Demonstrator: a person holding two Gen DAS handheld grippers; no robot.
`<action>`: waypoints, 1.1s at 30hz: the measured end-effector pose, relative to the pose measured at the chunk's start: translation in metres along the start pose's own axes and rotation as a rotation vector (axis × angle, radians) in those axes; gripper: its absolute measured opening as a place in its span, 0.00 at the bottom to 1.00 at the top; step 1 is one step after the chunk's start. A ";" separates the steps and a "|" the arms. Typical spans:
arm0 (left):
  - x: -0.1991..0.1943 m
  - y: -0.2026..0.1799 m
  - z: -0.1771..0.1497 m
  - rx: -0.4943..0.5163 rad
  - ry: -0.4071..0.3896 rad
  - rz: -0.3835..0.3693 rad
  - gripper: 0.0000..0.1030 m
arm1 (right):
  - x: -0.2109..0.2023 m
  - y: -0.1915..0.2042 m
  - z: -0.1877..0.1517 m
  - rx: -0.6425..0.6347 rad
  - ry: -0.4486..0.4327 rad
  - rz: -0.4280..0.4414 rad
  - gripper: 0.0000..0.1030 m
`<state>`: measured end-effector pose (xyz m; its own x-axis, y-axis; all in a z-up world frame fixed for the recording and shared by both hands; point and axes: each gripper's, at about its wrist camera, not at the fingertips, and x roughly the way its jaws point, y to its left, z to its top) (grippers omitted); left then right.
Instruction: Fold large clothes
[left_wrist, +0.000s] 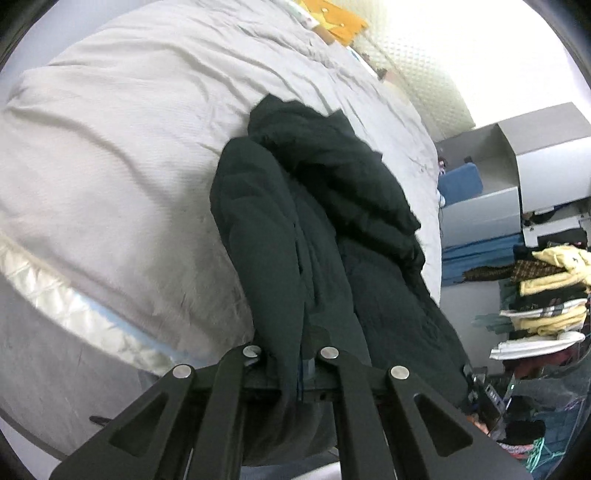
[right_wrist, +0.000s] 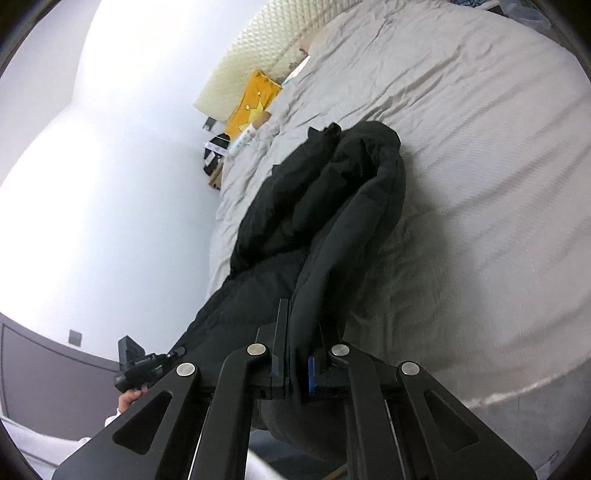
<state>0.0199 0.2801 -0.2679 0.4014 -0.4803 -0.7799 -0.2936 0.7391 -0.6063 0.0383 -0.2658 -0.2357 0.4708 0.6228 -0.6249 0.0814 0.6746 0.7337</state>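
A large dark padded jacket (left_wrist: 325, 206) hangs between both grippers, its far end still resting on the bed. My left gripper (left_wrist: 299, 365) is shut on one edge of the jacket's near end, the fabric bunched between the jaws. In the right wrist view the same jacket (right_wrist: 317, 206) trails from my right gripper (right_wrist: 297, 354), which is shut on a folded edge of it. The left gripper (right_wrist: 136, 365) and the hand holding it show at the lower left of that view. The jacket lies twisted and bunched, its hood end furthest away.
The bed (left_wrist: 129, 147) has a wrinkled light grey cover (right_wrist: 461, 184). A yellow cushion (right_wrist: 251, 103) and a bottle (right_wrist: 243, 138) lie at its head by the white wall. Shelves with stacked clothes (left_wrist: 546, 295) and grey boxes (left_wrist: 535, 158) stand beside the bed.
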 end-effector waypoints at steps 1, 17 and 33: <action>-0.008 0.000 -0.004 -0.009 -0.007 -0.001 0.00 | -0.009 0.000 -0.004 0.005 -0.003 0.009 0.04; -0.129 -0.002 -0.012 -0.184 -0.198 -0.057 0.00 | -0.077 0.022 0.047 0.076 -0.109 0.105 0.02; -0.001 0.061 0.018 -0.041 0.129 0.133 0.02 | 0.059 -0.069 0.021 0.105 0.266 -0.217 0.09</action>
<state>0.0166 0.3343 -0.3012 0.2428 -0.4382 -0.8655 -0.3726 0.7816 -0.5002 0.0789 -0.2842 -0.3172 0.1888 0.5602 -0.8065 0.2509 0.7666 0.5912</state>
